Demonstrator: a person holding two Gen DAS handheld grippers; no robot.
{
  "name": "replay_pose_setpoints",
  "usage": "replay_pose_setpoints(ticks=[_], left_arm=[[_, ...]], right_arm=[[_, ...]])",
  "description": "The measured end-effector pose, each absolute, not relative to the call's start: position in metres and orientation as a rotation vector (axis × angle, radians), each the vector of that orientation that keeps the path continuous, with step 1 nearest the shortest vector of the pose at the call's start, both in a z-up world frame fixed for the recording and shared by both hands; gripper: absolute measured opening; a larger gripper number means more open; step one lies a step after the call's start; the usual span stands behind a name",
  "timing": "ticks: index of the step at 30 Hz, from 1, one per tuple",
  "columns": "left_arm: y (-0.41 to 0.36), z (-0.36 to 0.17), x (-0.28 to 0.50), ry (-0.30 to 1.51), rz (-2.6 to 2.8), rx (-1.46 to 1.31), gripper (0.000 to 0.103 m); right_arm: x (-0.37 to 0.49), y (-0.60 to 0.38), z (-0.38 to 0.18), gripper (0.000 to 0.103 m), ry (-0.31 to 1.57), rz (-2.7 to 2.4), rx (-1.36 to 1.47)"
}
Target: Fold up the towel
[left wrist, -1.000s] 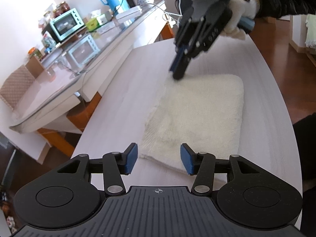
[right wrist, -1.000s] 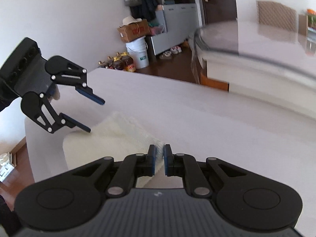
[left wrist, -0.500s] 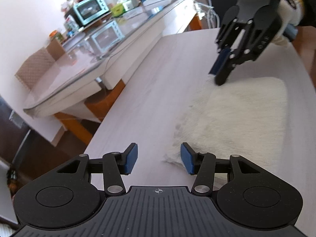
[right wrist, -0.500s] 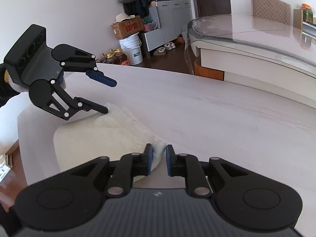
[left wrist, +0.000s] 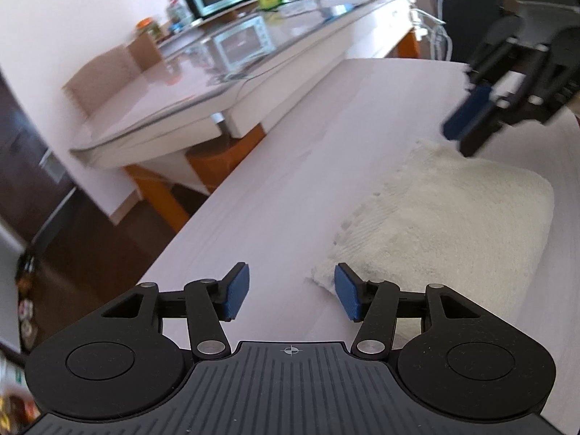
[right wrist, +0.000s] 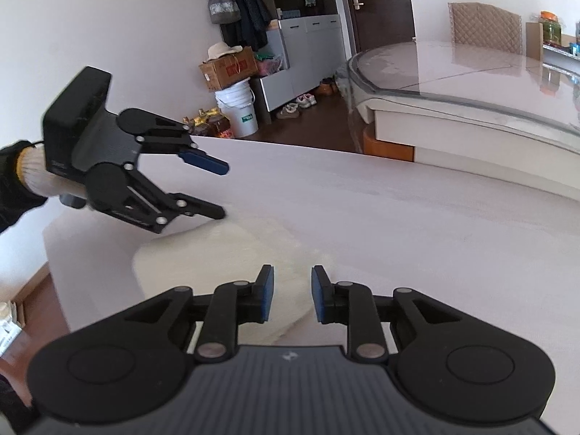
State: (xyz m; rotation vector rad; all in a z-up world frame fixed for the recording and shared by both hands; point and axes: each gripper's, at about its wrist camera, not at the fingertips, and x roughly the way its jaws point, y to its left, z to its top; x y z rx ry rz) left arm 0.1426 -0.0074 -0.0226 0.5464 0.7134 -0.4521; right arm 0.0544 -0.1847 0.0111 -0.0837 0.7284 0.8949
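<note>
Towel [left wrist: 453,224] folded on bench [left wrist: 290,195]; left gripper [left wrist: 291,291], right gripper [right wrist: 290,293] jaws opening, empty; lift clear without snagging pile.

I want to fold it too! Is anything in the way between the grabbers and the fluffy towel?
Nothing visible. The towel lies folded on the table with nothing on it. The left gripper and right gripper are right at its edges, jaws opening, not pinching it.

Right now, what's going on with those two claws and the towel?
Left gripper opening, nothing between its pads. Right gripper opening, off the towel. Towel folded, flat on table. Nothing in the way.
</note>
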Motion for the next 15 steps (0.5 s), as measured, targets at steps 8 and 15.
replay_pose_setpoints(ticks=[8,15], left_arm=[[-0.005,-0.019,0.129,0.722,-0.384,0.497,0.073],[-0.002,-0.02,0.118,0.73,-0.353,0.448,0.082]], right_arm=[[0.005,-0.167,0.021,0.026,0.691,0.999,-0.113],[0.0,-0.142,0.001,0.027,0.765,1.052,-0.187]])
